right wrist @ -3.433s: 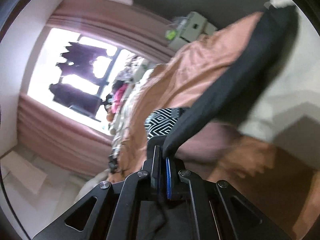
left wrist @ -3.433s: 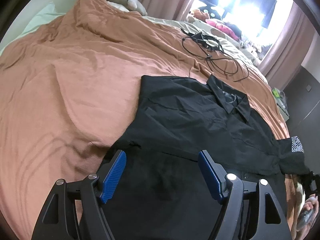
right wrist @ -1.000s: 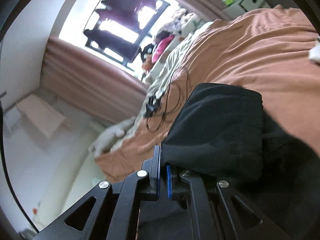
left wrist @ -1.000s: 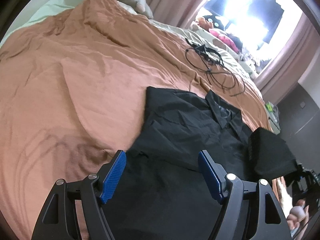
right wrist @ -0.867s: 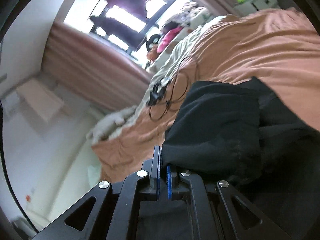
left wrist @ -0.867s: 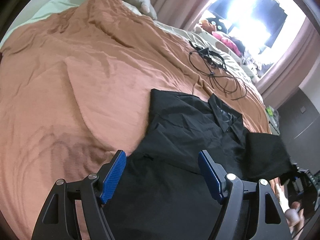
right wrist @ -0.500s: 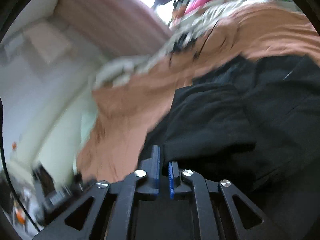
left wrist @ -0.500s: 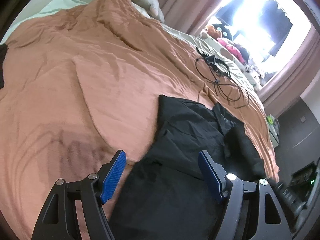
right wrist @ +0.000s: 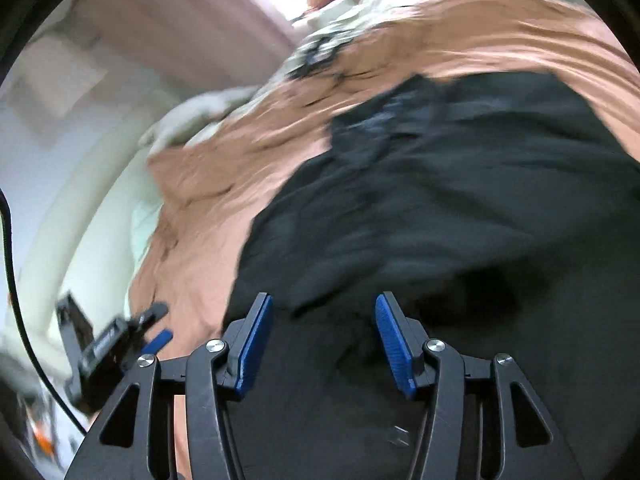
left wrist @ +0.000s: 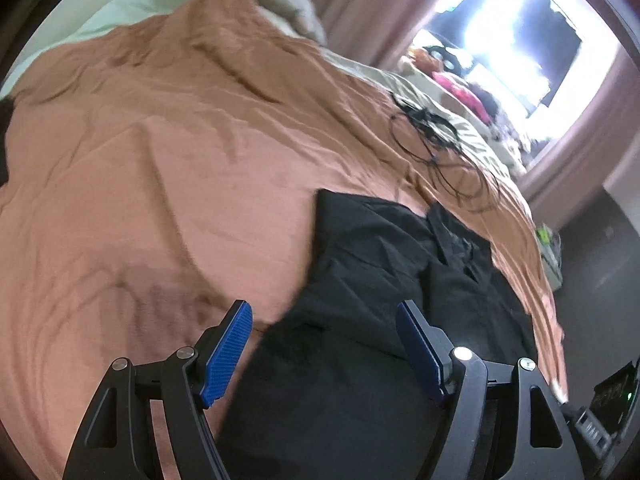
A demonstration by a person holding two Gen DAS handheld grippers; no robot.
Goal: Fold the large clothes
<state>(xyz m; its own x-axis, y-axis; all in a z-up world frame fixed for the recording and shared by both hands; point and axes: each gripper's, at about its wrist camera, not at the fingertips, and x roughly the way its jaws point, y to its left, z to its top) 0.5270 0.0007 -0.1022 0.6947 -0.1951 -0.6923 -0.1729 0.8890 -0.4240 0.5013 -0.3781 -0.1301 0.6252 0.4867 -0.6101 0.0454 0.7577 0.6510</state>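
Observation:
A black collared shirt (left wrist: pixel 372 280) lies on the rust-orange bedspread (left wrist: pixel 160 160), its collar toward the window and one sleeve folded in over its body. My left gripper (left wrist: pixel 324 340) stands open above the shirt's near left edge, nothing between its blue pads. In the blurred right wrist view the same shirt (right wrist: pixel 460 200) fills the middle. My right gripper (right wrist: pixel 322 338) hovers over it with jaws opening, and the pads press on no cloth. The left gripper (right wrist: pixel 120 340) shows at the left of that view.
A tangle of black cable (left wrist: pixel 436 148) lies on the bedspread beyond the collar. A pale pillow (left wrist: pixel 280 4) sits at the head of the bed. A bright window (left wrist: pixel 512 28) with pink curtains is at the back, soft toys (left wrist: pixel 456 84) below it. The bed's right edge drops to a dark floor.
My right gripper carried the sleeve in over the shirt's body and let it go; its jaws went from shut on cloth to apart. The left gripper stayed open and nearly still.

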